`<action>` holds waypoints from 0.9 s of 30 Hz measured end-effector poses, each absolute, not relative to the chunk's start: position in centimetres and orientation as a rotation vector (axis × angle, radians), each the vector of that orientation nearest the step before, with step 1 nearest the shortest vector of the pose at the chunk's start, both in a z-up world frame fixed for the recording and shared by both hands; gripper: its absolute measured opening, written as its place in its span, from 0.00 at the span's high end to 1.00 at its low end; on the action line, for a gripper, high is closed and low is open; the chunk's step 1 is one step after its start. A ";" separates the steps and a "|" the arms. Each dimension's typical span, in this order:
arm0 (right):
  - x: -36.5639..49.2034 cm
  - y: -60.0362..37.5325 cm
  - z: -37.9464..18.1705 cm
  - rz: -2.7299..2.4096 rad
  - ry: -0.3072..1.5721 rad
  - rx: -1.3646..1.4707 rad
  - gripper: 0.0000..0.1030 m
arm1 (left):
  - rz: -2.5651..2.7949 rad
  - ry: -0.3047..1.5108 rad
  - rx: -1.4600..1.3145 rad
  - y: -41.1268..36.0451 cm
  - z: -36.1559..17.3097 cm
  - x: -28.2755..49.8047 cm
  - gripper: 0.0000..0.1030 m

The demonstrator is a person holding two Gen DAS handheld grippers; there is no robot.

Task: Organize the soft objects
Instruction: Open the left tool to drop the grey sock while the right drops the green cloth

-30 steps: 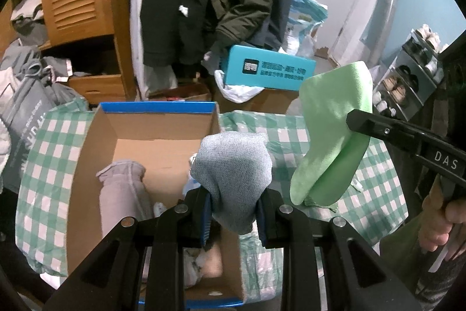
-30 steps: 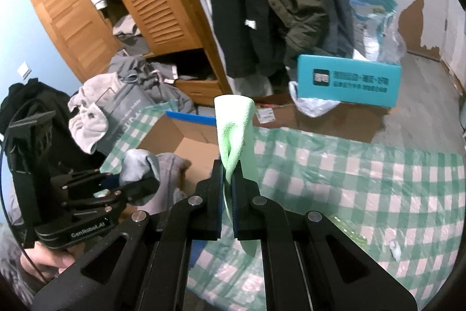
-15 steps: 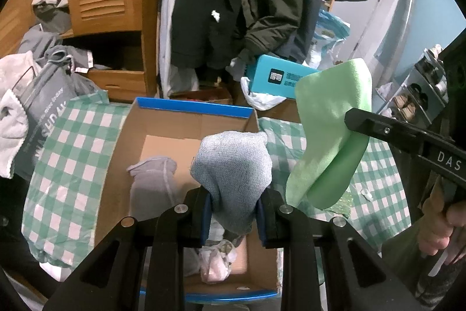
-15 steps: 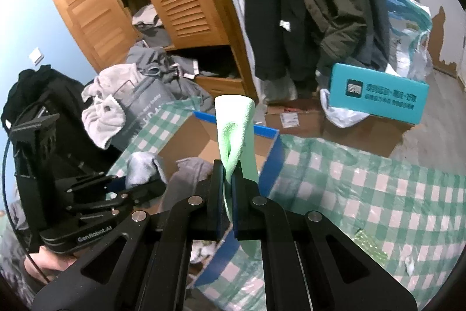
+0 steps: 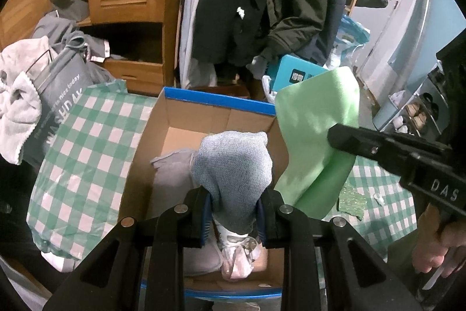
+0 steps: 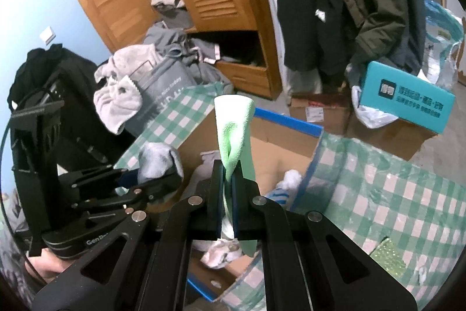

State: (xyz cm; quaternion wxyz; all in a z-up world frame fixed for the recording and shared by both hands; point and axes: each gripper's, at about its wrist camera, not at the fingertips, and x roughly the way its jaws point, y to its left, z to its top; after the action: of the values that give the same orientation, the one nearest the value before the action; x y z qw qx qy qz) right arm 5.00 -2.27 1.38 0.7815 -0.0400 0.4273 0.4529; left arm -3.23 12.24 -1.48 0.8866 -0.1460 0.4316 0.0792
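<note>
At the left, a green-and-white checked cloth (image 5: 87, 142) is spread under an open cardboard box (image 5: 163, 136) with a blue rim. In the box lie a pale grey folded garment (image 5: 171, 174) and, nearer the camera, a crumpled whitish-pink piece (image 5: 236, 261).

The left gripper (image 5: 234, 209) is closed partway on a grey-blue knitted item (image 5: 233, 165), which bulges above the jaws and hangs over the middle of the box. To its right, the right gripper (image 6: 228, 194) is clamped fully on a light green cloth (image 6: 234, 133), whose folded upper part stands stiffly above the pads while a tail hangs below them; it is held over the box's right wall.

The step in hand is judged to be the delivery of both pieces into the box. It would be done well if each gripper were lowered until the fabric rests on the contents before the jaws are parted, so that nothing drapes over the rim. The green cloth should be carried further inside the wall first, since its lower tail could catch on the edge. Free floor is seen at the far end of the box and is best used.

The knit looks thick, springy and coarse-looped; the green cloth is fine-napped, like microfibre, and thin. The cardboard is plain, matte and rigid.
</note>
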 end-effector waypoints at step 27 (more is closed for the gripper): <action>7.0 -0.1 -5.2 0.912 1.113 -0.149 0.58 | 0.242 1.048 -0.334 13.6 -6.9 -1.7 0.41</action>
State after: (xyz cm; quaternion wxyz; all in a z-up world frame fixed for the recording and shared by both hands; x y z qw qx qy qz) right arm 6.96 -0.13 -5.19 0.7496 -0.0684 0.5094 0.4171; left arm -1.67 13.61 -6.88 0.8456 -0.1585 0.4966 0.1148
